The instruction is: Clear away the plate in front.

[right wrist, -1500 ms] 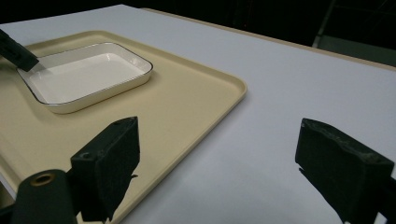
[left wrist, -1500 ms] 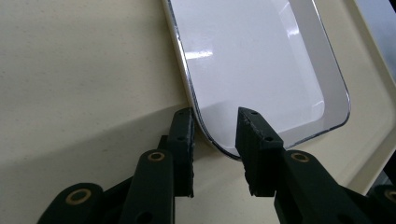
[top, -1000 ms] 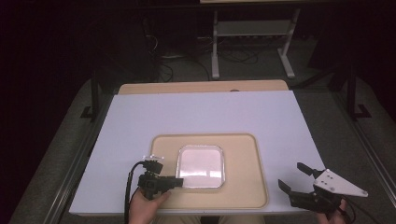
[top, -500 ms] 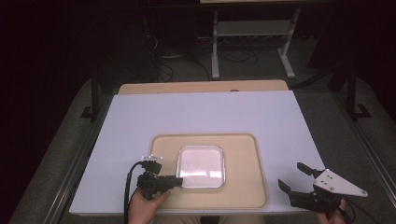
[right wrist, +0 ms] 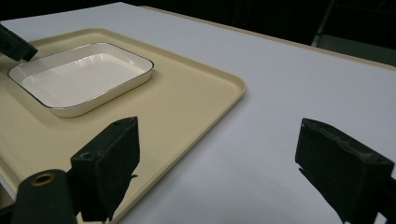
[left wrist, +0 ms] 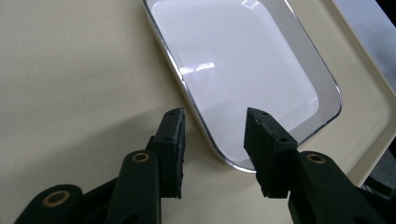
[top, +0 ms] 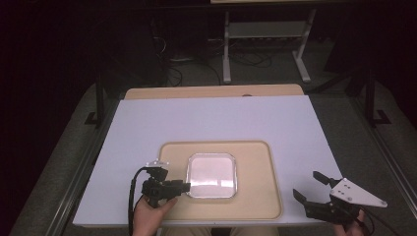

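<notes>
Right, white dish (top: 212, 175) sits flat on the beige tray (top: 255, 206), a bit left of the tray's middle, opening facing up. Rounded-corner rectangle with a thin dark rim line. From the high view it looks nearly square, so I can't tell the long axis there. In the right gripper view (right wrist: 81, 77) it reads clearly oblong, long axis running from near-left to far-right of that view, roughly in line with the tray's edge.

Left gripper (top: 186, 187) lies low at the dish's near-left corner, pointing right across the tray. Its fingers (left wrist: 172, 140) straddle the rim at that corner: one outside on the tray, one over the dish's inside. The jaws have just been opening. There's a visible gap to the rim on both sides, so the dish is released, not clamped.

Right gripper (top: 310, 186) is off the tray, over the white tabletop (top: 221, 118) near its right front edge, well apart from the dish. Fingers (right wrist: 112, 158) spread wide, nothing between them.

Tray's long axis runs left-right on the tabletop.
</notes>
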{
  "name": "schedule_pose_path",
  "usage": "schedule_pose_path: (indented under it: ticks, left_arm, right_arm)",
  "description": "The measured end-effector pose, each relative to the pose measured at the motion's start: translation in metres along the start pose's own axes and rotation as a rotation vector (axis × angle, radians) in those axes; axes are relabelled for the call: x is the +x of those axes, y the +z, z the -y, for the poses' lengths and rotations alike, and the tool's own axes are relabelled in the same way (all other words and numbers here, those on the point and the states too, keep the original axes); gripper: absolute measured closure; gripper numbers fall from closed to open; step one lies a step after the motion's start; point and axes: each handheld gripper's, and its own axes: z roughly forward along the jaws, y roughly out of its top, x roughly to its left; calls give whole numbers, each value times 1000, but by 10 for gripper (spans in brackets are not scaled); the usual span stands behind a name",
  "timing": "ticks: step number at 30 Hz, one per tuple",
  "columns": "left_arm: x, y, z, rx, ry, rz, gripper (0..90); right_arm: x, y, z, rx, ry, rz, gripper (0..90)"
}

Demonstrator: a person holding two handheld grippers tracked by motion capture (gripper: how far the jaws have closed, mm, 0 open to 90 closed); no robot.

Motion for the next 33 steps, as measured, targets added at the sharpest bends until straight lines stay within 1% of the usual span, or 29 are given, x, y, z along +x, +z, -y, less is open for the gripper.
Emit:
schedule_pose_path:
  ticks: [3, 6, 17, 18, 22, 24, 25, 26, 27, 28, 29, 30, 31, 33]
  left_arm:
    - [-1, 0, -2, -6, 8, -2, 567]
    - [-2, 0, -4, -11, 30, -10, 561]
    - [-1, -2, -7, -42, 51, -13, 537]
    - [0, -2, -7, -47, 62, -18, 536]
    - [1, -3, -8, -54, 73, -23, 531]
    - [2, -4, -9, -57, 83, -24, 528]
    - [2, -4, -10, -63, 97, -27, 520]
    - [2, -4, -10, -63, 97, -27, 515]
    - [2, -5, -11, -67, 111, -30, 515]
    - [2, -6, -12, -81, 134, -37, 502]
    - [2, -6, -12, -81, 134, -37, 495]
    - [3, -7, -13, -86, 143, -37, 495]
    - [4, -9, -15, -96, 135, -31, 490]
    - [6, -11, -16, -100, 133, -25, 479]
  right_arm:
    - [0, 0, 0, 2, 1, 2, 129]
    - [0, 0, 0, 3, 2, 3, 129]
    - [-1, 0, 0, 5, 7, 9, 129]
    - [-1, 0, 0, 4, 8, 10, 129]
    - [-1, 0, 0, 4, 8, 12, 129]
    - [-2, 0, 1, 5, 8, 13, 129]
    - [-2, 0, 1, 6, 9, 13, 129]
    - [-2, 0, 1, 6, 9, 13, 129]
    - [-2, 0, 1, 6, 9, 13, 129]
    - [-2, 0, 1, 7, 10, 13, 129]
    - [-2, 0, 1, 7, 10, 13, 129]
    - [-2, 0, 1, 7, 10, 12, 129]
    - [-2, 1, 1, 9, 10, 14, 129]
    - [-2, 1, 1, 10, 8, 15, 129]
